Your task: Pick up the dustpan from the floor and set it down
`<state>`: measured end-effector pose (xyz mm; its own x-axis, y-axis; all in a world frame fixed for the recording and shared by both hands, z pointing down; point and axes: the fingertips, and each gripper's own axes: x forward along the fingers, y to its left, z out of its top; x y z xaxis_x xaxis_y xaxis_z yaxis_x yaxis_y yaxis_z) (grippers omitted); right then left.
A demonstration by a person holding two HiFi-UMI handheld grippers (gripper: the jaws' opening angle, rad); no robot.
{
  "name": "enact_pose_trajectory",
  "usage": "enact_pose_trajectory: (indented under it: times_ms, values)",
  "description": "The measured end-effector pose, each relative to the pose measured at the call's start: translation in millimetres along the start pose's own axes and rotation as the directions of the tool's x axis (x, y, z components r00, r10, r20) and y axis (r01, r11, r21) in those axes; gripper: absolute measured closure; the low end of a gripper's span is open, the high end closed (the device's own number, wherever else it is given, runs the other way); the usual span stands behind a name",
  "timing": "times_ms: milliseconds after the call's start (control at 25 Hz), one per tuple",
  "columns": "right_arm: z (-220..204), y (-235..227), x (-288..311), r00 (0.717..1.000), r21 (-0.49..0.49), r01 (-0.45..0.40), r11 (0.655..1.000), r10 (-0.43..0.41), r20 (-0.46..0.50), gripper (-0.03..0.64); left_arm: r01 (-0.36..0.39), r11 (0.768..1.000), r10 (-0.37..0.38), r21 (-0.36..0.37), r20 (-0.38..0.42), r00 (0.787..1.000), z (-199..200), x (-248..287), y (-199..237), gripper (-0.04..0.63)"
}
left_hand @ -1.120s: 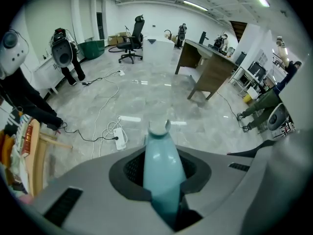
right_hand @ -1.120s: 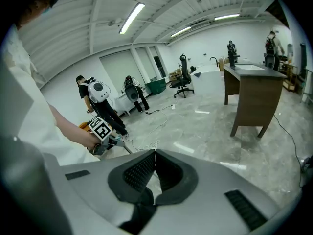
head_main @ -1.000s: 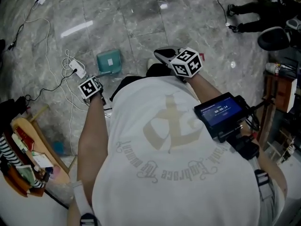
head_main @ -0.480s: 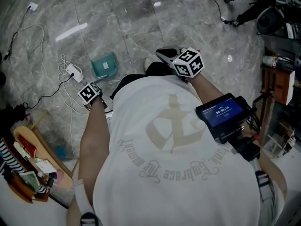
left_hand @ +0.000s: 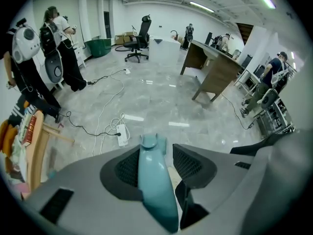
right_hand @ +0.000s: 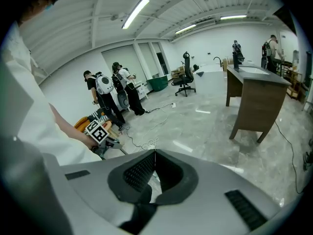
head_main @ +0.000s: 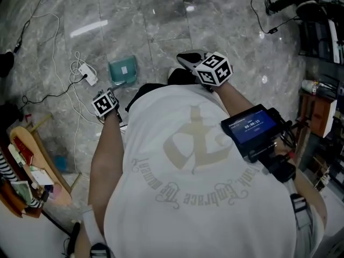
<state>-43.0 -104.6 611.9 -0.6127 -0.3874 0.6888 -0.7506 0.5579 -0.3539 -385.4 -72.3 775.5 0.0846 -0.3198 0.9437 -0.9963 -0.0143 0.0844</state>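
Note:
The teal dustpan (head_main: 123, 70) seems to rest on the grey marble floor, in front of the person's left side. My left gripper (head_main: 110, 93) points steeply down just behind it. In the left gripper view the dustpan's teal handle (left_hand: 154, 180) runs between the two jaws of my left gripper (left_hand: 155, 151). The jaws have just been opening: the handle lies along the left pad and a gap shows at the right pad. My right gripper (head_main: 189, 59) hovers to the right, over the floor. Its jaws (right_hand: 155, 153) meet with nothing between them.
A white power strip (head_main: 88, 77) with looped cables lies on the floor left of the dustpan. A wooden chair (head_main: 32, 160) piled with things stands at the near left. Farther off are a wooden desk (left_hand: 212, 75), an office chair (left_hand: 139, 35) and standing people (left_hand: 61, 43).
The head view has swung a little. The left gripper stays just behind the dustpan, and the right gripper keeps its place.

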Motion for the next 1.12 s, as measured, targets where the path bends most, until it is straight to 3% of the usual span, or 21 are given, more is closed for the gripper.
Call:
enact_pose_trajectory:
  times_ms: [160, 520, 880, 1120]
  values:
    - [9, 14, 11, 0.999, -0.033, -0.045, 0.998, 0.045, 0.01, 0.598, 0.003, 1.0, -0.002, -0.013, 0.047, 0.999, 2, -19, 6, 0.399]
    - [27, 7, 35, 0.977, -0.1, -0.211, 0.972, 0.212, -0.007, 0.6, -0.044, 0.988, 0.061, -0.149, 0.111, 0.992, -4, -59, -3, 0.399]
    - [42, 59, 45, 0.93, -0.212, -0.368, 0.905, 0.363, -0.062, 0.6, 0.024, 0.964, 0.045, -0.263, 0.252, 0.967, -39, -115, -8, 0.399]
    - [44, 81, 42, 0.894, -0.276, -0.445, 0.852, 0.442, -0.077, 0.6, 0.067, 0.964, 0.03, -0.257, 0.356, 0.934, -43, -147, -31, 0.412]
